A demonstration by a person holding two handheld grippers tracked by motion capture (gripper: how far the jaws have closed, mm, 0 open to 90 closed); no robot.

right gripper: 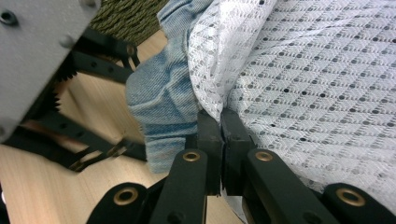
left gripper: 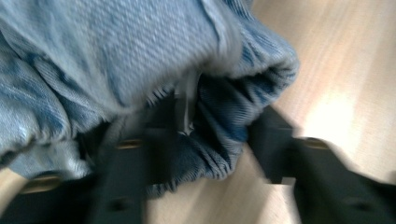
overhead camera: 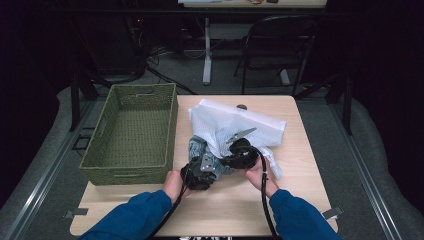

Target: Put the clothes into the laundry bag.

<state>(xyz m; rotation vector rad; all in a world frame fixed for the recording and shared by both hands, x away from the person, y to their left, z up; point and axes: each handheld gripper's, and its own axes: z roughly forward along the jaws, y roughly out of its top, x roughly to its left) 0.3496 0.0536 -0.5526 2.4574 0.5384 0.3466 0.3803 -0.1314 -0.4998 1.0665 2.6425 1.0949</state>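
Note:
A crumpled blue denim garment [overhead camera: 197, 147] lies mid-table, partly under a white mesh cloth [overhead camera: 240, 120] with small holes. My left gripper [overhead camera: 202, 164] comes at the denim from its near left side. In the left gripper view a bunched fold of denim [left gripper: 219, 140] fills the gap between the jaws of my left gripper [left gripper: 215, 142], and the picture is blurred. My right gripper [overhead camera: 226, 156] sits just right of it. In the right gripper view my right gripper [right gripper: 220, 126] has its jaws together, pinching the edge of the white mesh cloth [right gripper: 317, 84] beside the denim [right gripper: 159, 98].
A green woven basket [overhead camera: 132, 172] stands on the left part of the wooden table [overhead camera: 300, 150], close to the left hand. The left gripper's grey body [right gripper: 42, 51] crowds the right gripper's left side. A black chair [overhead camera: 280, 45] stands beyond the table.

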